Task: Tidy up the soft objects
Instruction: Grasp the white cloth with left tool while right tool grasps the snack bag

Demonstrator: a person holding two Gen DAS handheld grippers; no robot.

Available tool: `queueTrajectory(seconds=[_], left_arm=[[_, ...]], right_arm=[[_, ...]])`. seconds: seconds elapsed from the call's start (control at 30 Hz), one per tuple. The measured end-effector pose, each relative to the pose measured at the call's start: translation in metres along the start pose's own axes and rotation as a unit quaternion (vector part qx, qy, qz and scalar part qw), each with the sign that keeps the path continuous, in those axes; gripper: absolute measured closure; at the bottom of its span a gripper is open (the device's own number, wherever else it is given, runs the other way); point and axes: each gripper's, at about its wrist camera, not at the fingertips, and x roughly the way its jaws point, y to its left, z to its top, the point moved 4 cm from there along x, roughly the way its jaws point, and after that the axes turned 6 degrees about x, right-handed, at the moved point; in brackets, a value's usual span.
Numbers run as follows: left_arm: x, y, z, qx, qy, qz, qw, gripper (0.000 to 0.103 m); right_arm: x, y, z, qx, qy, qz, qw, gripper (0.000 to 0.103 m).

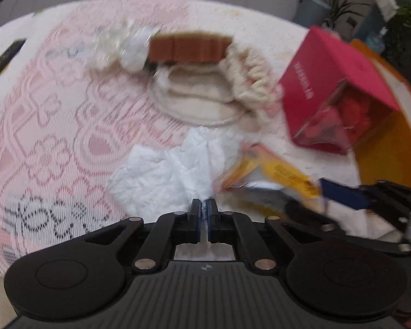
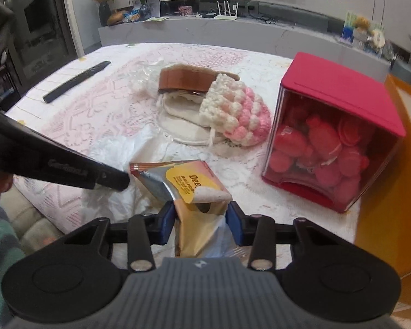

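My left gripper (image 1: pixel 204 209) is shut on the near edge of a crumpled white tissue (image 1: pixel 164 175) that lies on the lace tablecloth; this view is blurred. My right gripper (image 2: pixel 201 218) is shut on a yellow and silver packet (image 2: pixel 189 183), which stands between its blue pads with a white pad sticking out of its torn top. The left gripper's black body (image 2: pixel 68 168) reaches in from the left, its tip beside the packet. Further back lies a pile: a pink and white crochet hat (image 2: pixel 238 112), cream cloth (image 2: pixel 178 115) and a brown band (image 2: pixel 183 79).
A red box with a clear front (image 2: pixel 334 126), full of pink soft pieces, stands at the right, next to an orange container (image 2: pixel 389 192). A black remote (image 2: pixel 76 81) lies at the far left. The table's near edge (image 2: pixel 49 213) runs just below the left gripper.
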Motion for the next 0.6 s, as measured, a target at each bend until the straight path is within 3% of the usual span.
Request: queueTrajectory(seconds=[0.1,0.2,0.27,0.3,0.37,0.47,0.6], left_arm=[[-0.003,-0.001,0.0,0.005,-0.009,0.006,0.9999,0.09],[-0.014,-0.005,-0.002,0.017,-0.025,0.014,0.9995,0.066],[-0.024,-0.008,-0.006,0.013,-0.043,0.022,0.9987,0.027],[-0.029,-0.009,-0.008,0.008,-0.056,0.036,0.9977,0.02],[-0.037,-0.008,-0.012,0.006,-0.078,0.082,0.9935,0.017],[-0.04,0.001,-0.019,-0.008,-0.075,0.141,0.9872,0.017],[-0.039,0.026,-0.029,-0.102,-0.039,0.125,0.986,0.017]], right_arm=[[0.0,-0.007,0.001,0.022,0.001,0.006,1.0,0.063],[0.0,-0.01,0.001,0.033,0.002,0.011,0.999,0.063],[0.001,-0.008,0.001,0.031,0.003,0.01,0.999,0.062],[0.001,-0.008,0.001,0.03,0.003,0.01,1.0,0.062],[0.001,-0.008,0.001,0.03,0.003,0.011,0.999,0.062],[0.001,-0.01,0.001,0.037,0.004,0.014,0.999,0.062],[0.002,-0.011,0.001,0.039,0.004,0.015,0.999,0.062]])
